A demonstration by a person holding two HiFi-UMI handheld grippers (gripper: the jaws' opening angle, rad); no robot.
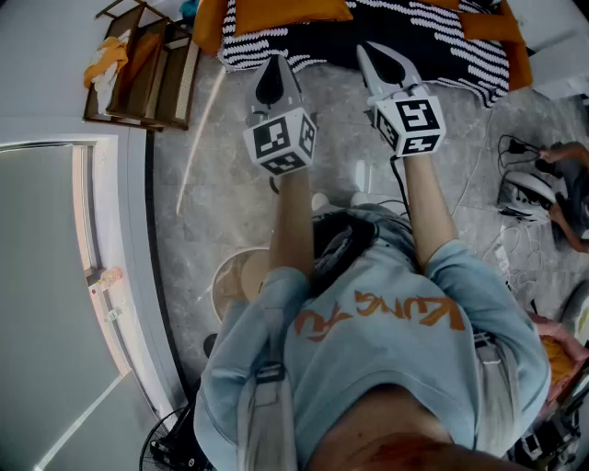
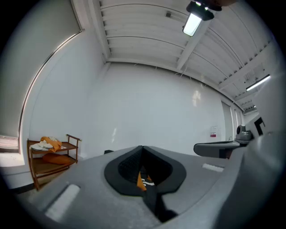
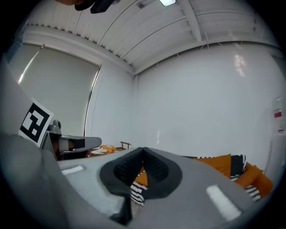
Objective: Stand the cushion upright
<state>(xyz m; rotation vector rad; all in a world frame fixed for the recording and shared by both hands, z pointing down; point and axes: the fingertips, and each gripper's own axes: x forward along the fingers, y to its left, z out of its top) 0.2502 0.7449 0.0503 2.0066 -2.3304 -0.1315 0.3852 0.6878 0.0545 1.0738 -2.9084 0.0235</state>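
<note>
An orange cushion (image 1: 287, 11) lies flat at the far edge of the head view, on a black-and-white striped cover (image 1: 433, 32). More orange fabric shows at the cover's right end (image 1: 517, 55). My left gripper (image 1: 273, 69) is held level just short of the cover's near edge, shut and holding nothing. To its right, my right gripper (image 1: 373, 53) reaches over that edge, likewise shut with nothing in it. In the right gripper view the closed jaws (image 3: 143, 151) point toward the orange cushion (image 3: 216, 163) and the striped cover (image 3: 239, 162). In the left gripper view the shut tips (image 2: 142, 148) hide most of it.
A wooden shelf (image 1: 138, 69) with orange and white cloth stands at the far left, seen also in the left gripper view (image 2: 51, 159). A thin stick (image 1: 198, 138) lies on the grey floor. A round stool (image 1: 235, 281) is by my legs. Cables and devices (image 1: 525, 193) are at the right.
</note>
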